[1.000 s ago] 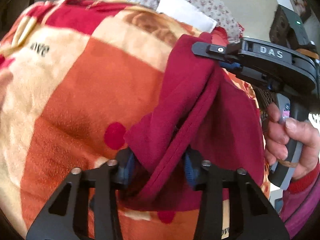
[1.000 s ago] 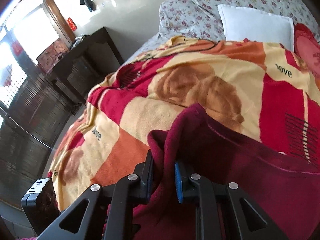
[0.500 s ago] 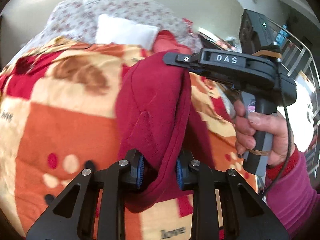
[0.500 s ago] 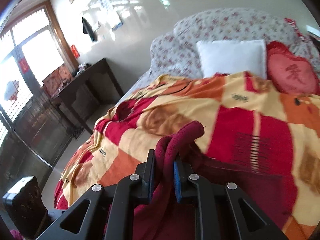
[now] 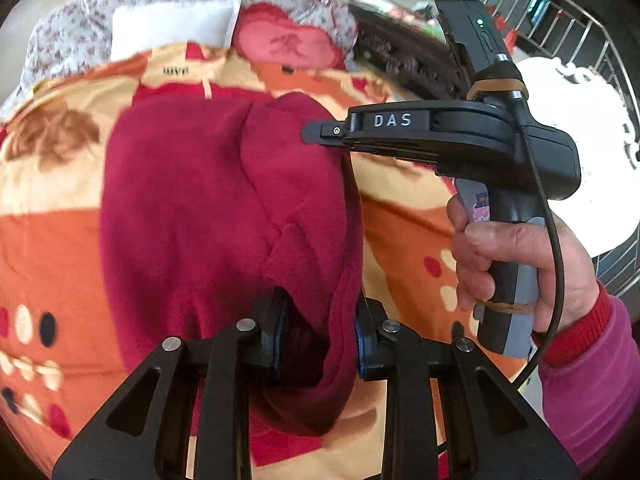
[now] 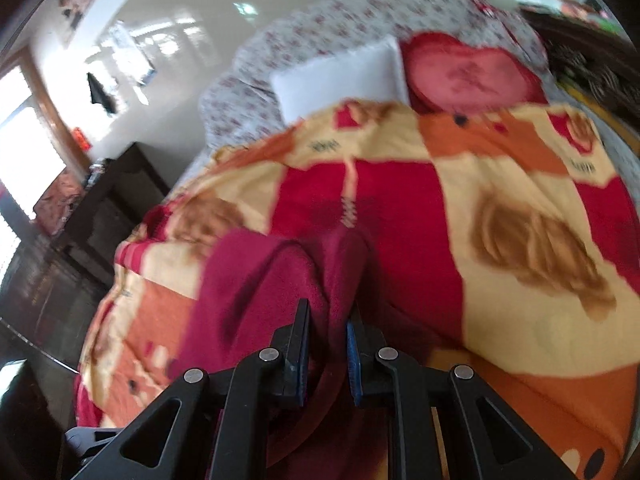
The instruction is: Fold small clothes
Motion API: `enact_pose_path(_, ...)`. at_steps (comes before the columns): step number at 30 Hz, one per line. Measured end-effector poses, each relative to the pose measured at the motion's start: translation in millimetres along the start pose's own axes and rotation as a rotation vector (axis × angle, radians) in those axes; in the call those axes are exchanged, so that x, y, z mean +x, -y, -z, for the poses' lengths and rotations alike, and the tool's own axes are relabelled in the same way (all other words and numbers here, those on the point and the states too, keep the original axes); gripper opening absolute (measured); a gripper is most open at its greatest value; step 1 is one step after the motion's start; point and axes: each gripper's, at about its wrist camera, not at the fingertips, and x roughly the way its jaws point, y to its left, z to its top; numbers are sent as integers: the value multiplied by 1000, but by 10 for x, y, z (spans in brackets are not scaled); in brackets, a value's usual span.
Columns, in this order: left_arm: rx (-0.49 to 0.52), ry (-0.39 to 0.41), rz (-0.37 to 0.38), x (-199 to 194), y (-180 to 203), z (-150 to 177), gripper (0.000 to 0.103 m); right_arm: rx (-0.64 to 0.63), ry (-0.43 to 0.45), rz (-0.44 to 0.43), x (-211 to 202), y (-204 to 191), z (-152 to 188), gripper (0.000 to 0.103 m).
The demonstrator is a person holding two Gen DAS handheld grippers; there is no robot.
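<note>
- The dark red garment (image 5: 224, 216) is hanging in the middle of the left wrist view, above the patterned blanket (image 5: 52, 248) that is covering the bed.
- The left gripper (image 5: 318, 340) is pinching a bunched fold of the garment at the bottom centre.
- The right gripper (image 6: 328, 348) is clamping another fold of it at the lower middle of the right wrist view; the cloth there is looking blurred, so its edge is hard to trace.
- A white pillow (image 5: 172, 26) and a red heart-shaped cushion (image 5: 288, 46) are lying at the top of the frame, beyond the blanket.
- A dark cabinet (image 6: 92, 216) is standing at the left of the right wrist view.
- The right gripper's body in the left wrist view is reading "DAS" (image 5: 392, 121).
- The right hand (image 5: 516, 268) is wrapping its handle at the right of the frame.
</note>
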Motion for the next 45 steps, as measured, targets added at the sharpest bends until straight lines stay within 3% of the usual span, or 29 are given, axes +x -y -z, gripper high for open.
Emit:
enact_pose_path(3,-6,-42,11,42,59,23,40,37,-33,6,91,151,57,16)
enact_pose_path(6,39,-59,37,-144,167,77,45,66,-14,13,-49,235,73,20)
enact_pose_path(9,101,-15,21,-462,167,133,47,52,49,18,-391,195,81,21)
enact_pose_path(13,148,73,-108,-716,-17,153,56,5,90,-121,-728,-85,192,21)
enact_pose_path(17,82,64,-201,-594,-342,117,56,-99,13,-222,-647,-548,430,21)
enact_pose_path(21,5,16,-213,-420,-527,228,56,-189,-65,-159,-465,-738,731,21)
enact_pose_path(25,-7,-26,-209,-223,-574,347,56,-155,-108,-51,-363,-487,1040,21)
enact_pose_path(29,11,-37,-230,-118,-537,431,56,-24,-131,-98,-226,-119,1227,21)
enact_pose_path(32,22,-38,-236,-190,-502,395,56,-18,-108,-107,-372,-107,1190,21)
enact_pose_path(35,37,15,-242,-350,-480,328,56,-47,-62,-75,-569,-169,1082,21)
enact_pose_path(38,38,53,-231,-435,-444,243,56,-33,27,-53,-696,-198,879,24)
enact_pose_path(40,27,61,-204,-425,-396,227,56,5,67,-4,-626,-163,710,42)
enact_pose_path(45,45,8,-165,-249,-262,297,56,105,43,-12,-237,38,372,44)
